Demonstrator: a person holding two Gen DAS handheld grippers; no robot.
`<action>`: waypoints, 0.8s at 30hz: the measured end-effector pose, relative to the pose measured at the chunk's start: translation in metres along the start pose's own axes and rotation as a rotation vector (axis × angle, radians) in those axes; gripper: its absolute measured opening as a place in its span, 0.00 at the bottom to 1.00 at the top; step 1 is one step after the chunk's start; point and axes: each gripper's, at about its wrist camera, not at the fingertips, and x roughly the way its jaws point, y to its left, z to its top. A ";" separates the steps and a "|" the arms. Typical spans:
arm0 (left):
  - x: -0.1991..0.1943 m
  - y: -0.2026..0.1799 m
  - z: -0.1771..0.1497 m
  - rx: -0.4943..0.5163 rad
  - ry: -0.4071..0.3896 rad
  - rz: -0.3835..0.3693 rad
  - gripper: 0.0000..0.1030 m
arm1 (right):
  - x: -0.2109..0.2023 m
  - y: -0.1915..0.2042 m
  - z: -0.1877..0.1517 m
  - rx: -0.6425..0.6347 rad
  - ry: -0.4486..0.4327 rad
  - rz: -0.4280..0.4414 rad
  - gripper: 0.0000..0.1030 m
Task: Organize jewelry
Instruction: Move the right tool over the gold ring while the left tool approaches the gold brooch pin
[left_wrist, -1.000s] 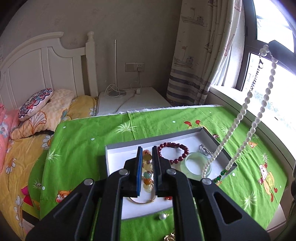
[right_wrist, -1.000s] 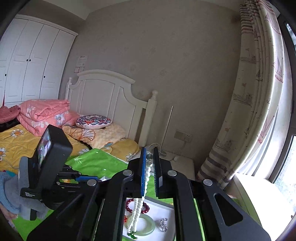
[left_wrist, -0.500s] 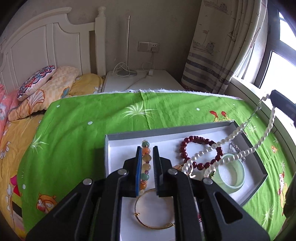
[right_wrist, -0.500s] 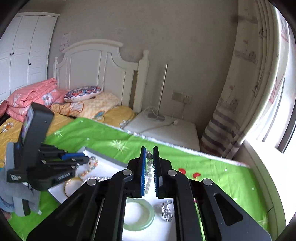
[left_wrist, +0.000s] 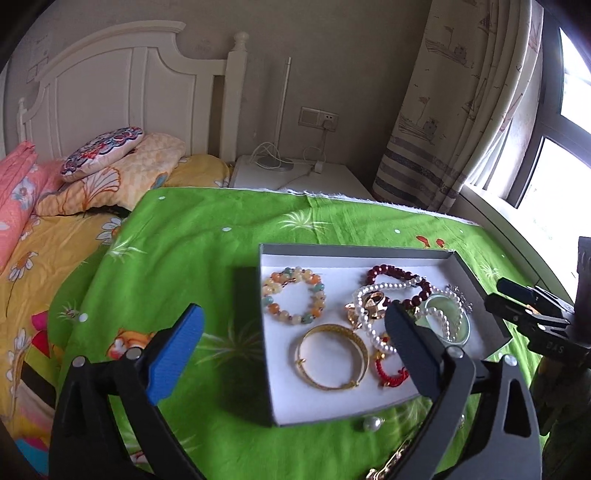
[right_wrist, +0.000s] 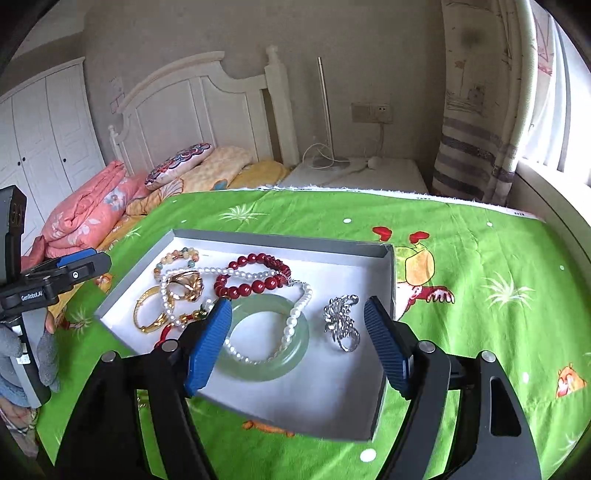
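1. On the green bedspread (right_wrist: 461, 236), the grey box (right_wrist: 280, 242) with its white floor sat open, and every piece lay inside it or just beside it.
2. The left gripper (left_wrist: 295, 332) had just swung its jaws wide apart, nothing between the pads; one blue pad hung over the cloth left of the box, the other finger over the box's right half.
3. The multicolour bead bracelet (left_wrist: 293, 295) lay free in the box's far-left corner, flat on the white floor.
4. The right gripper (right_wrist: 297, 332) had just opened too, jaws well apart and clamped on nothing.
5. The pearl necklace (right_wrist: 295, 317) lay loose in the box, draped over the jade bangle (right_wrist: 266, 365) and trailing back across the dark red bead bracelet (right_wrist: 255, 282).
6. A gold bangle (left_wrist: 334, 354) rested at the near side, with a red cord piece (left_wrist: 391, 373) just beside it, partly behind the left gripper's finger.
7. A gold ornament (right_wrist: 184, 284) sat inside the pearl loop, and a silver brooch (right_wrist: 341, 321) lay by the box's right wall.
8. One loose pearl (left_wrist: 371, 424) sat on the cloth just outside the near edge.
9. A gloved hand (right_wrist: 22, 354) held the left gripper's handle at the right wrist view's edge.
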 end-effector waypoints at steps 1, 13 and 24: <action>-0.008 0.004 -0.005 -0.010 -0.003 0.012 0.96 | -0.007 0.002 -0.006 -0.013 -0.001 -0.010 0.71; -0.050 0.022 -0.086 -0.107 0.069 -0.045 0.97 | -0.053 0.035 -0.067 -0.035 0.042 0.058 0.71; -0.051 0.039 -0.093 -0.208 0.052 -0.148 0.97 | -0.044 0.066 -0.077 -0.139 0.129 0.063 0.71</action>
